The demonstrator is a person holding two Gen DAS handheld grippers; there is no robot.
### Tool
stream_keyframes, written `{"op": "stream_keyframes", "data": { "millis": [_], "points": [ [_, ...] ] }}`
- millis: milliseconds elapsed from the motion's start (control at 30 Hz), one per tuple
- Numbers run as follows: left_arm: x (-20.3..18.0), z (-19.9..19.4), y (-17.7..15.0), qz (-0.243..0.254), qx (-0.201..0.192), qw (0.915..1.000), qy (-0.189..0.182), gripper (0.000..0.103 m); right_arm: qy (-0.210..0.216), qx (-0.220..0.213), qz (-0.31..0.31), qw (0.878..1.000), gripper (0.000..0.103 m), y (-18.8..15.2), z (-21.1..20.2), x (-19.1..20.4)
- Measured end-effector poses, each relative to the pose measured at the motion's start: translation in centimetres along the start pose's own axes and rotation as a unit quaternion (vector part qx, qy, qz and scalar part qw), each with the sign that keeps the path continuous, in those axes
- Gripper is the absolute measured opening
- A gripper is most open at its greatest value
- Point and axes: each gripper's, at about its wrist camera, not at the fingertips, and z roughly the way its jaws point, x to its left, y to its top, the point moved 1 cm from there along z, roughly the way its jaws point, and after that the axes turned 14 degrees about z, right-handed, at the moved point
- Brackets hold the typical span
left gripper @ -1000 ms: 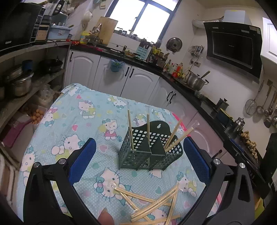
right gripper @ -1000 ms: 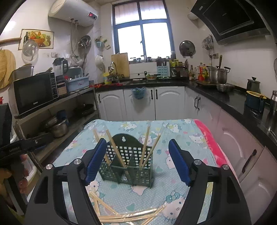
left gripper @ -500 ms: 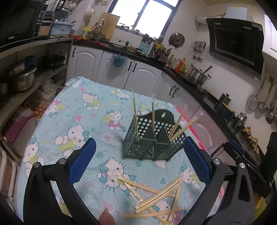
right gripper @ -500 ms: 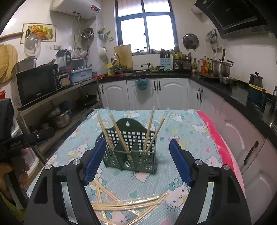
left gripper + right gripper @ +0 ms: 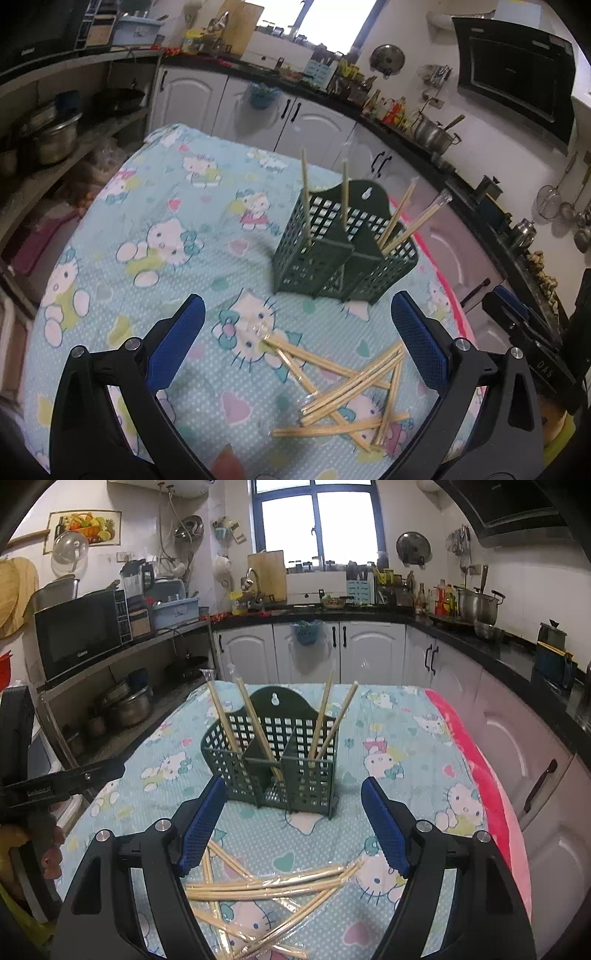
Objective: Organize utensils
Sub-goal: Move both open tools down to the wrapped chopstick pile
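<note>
My left gripper (image 5: 295,328) hangs with jaws spread wide, empty, in front of the green basket (image 5: 343,254). Loose chopsticks (image 5: 343,387) lie scattered before the basket on the tablecloth (image 5: 155,206). My right gripper (image 5: 293,812) is likewise wide apart and empty.

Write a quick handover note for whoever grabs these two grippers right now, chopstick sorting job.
Left gripper: open, empty, above the loose pile.
Right gripper: open, empty, between pile and green holder.
Holder stands upright mid-table on the cartoon-cat cloth.
Done: four wrapped chopsticks stand in the holder, two per side.
Left: the loose wrapped chopsticks lying crossed on the cloth in front of it.
</note>
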Motion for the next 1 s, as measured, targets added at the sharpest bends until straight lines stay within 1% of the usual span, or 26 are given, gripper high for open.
{"op": "stream_keyframes", "data": {
  "millis": [267,400,500,667,733,800,833,900,1000],
  "points": [
    [0.7,0.6,-2.0,-0.002,0.029,0.9996,0.000,0.093,-0.008,0.019,-0.004,1.000,0.073,-1.0,0.7,-0.5],
    [1.0,0.8,-3.2,-0.002,0.044,0.9990,-0.010,0.093,-0.011,0.029,-0.008,0.999,0.073,-1.6,1.1,-0.9],
    [1.3,1.3,-4.4,-0.011,0.062,0.9978,-0.020,0.093,-0.018,0.040,-0.007,0.999,0.073,-2.3,1.4,-1.5],
    [1.8,1.7,-5.8,-0.022,0.080,0.9961,-0.031,0.092,-0.029,0.059,-0.001,0.998,0.073,-3.4,2.0,-2.6],
    [1.8,1.9,-6.5,-0.028,0.089,0.9948,-0.040,0.086,-0.032,0.063,-0.002,0.998,0.073,-3.7,2.0,-2.9],
    [1.8,2.3,-7.4,-0.033,0.103,0.9929,-0.049,0.077,-0.037,0.068,0.000,0.997,0.073,-4.1,2.1,-3.5],
    [1.7,2.4,-7.8,-0.035,0.109,0.9920,-0.053,0.075,-0.040,0.070,0.002,0.997,0.073,-4.3,2.2,-3.7],
    [1.8,2.8,-8.8,-0.041,0.121,0.9898,-0.062,0.065,-0.046,0.075,0.008,0.996,0.073,-4.6,2.4,-4.4],
    [1.8,3.3,-9.9,-0.055,0.136,0.9862,-0.077,0.057,-0.053,0.081,0.016,0.995,0.073,-4.9,2.8,-5.1]
  ]
}}
